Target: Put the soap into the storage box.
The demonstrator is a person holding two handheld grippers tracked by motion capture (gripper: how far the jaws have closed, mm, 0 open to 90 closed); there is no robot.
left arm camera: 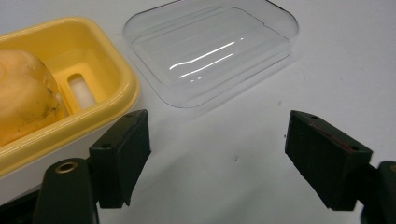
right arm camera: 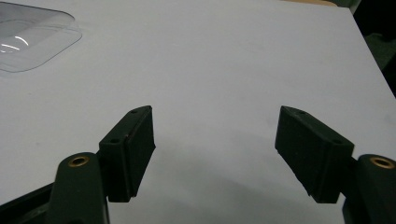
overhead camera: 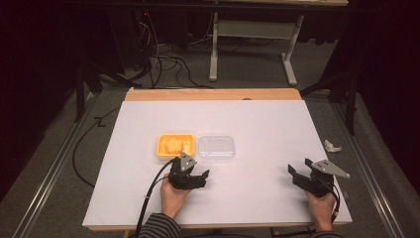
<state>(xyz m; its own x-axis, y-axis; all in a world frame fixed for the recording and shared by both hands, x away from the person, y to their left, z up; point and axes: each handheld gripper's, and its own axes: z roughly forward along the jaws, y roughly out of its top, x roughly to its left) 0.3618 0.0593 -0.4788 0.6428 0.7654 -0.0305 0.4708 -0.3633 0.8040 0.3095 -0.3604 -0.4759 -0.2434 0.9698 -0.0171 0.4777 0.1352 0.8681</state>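
Both grippers, left (left arm camera: 217,154) and right (right arm camera: 215,154), gape empty; clear ribbed lid (left arm camera: 210,51) lies beside yellow dish (left arm camera: 100,70).

Two hand-held black two-jaw grippers, worked by a person in striped sleeves

The left black plastic gripper (overhead camera: 196,177) carries a grey three-cornered metal plate on top and trails a thick black cable toward the lower left of the high view; the right black plastic gripper (overhead camera: 298,174) bears a like grey plate, longer and pointing to the right edge, with a thinner dark cable beside the wrist. Up close, each jaw is a blocky matt black pad with small screw holes, set on an arm with a brass-ringed hole (one left-gripper pad shows reddish scuffing along its edge). Dark sleeves with pale stripes show at the bottom of the frame.
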